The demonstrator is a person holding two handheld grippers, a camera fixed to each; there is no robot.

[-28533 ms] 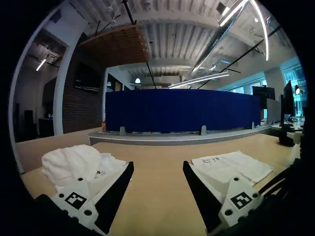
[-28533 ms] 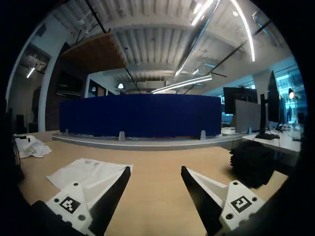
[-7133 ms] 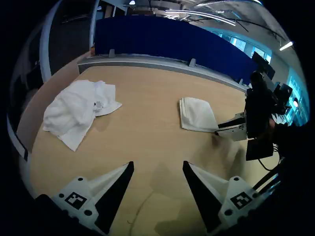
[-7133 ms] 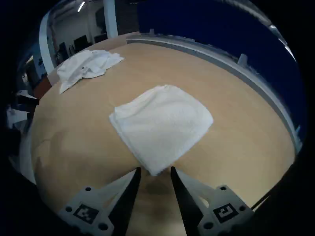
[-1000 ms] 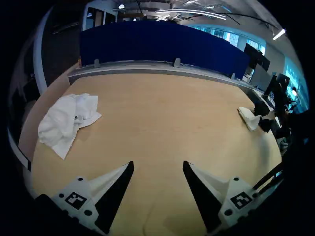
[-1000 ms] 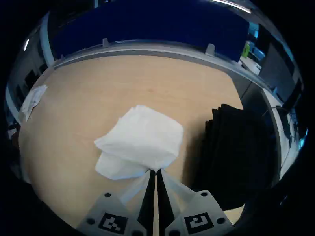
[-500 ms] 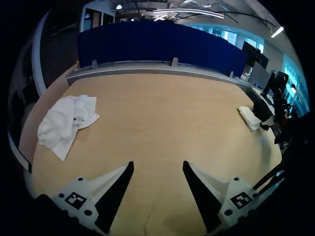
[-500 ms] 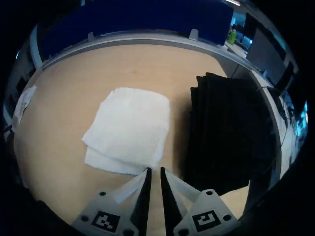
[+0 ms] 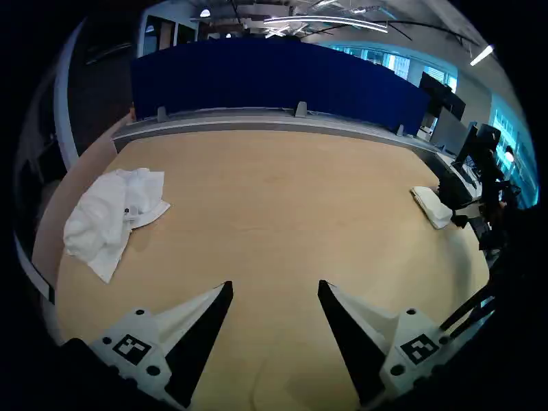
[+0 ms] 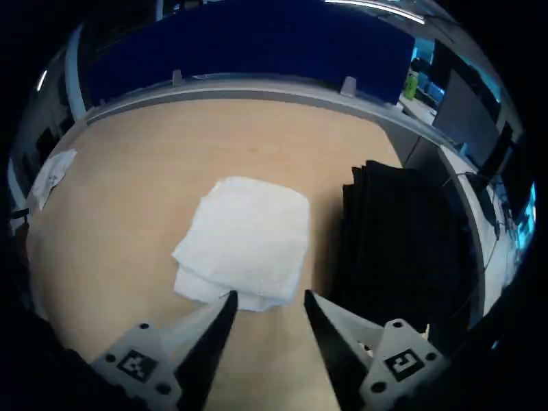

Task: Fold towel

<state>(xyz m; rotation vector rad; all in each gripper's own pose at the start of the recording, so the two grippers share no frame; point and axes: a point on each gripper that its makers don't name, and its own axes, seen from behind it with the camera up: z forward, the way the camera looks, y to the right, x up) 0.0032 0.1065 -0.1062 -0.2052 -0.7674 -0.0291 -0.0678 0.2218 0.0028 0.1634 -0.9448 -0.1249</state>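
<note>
Pale wooden counter (image 9: 274,205) before a dark blue partition (image 9: 274,75) | folded white towel (image 10: 243,236) lies flat, just beside a black layered stack (image 10: 404,233) | my right gripper (image 10: 269,293) spread apart at its near edge | my left gripper (image 9: 274,283) apart over bare wood | crumpled white cloth (image 9: 109,216) far left

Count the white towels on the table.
2: a folded towel beside the black stack, just ahead of the right gripper; a crumpled towel near the opposite edge of the table. That heap could hide another.
</note>
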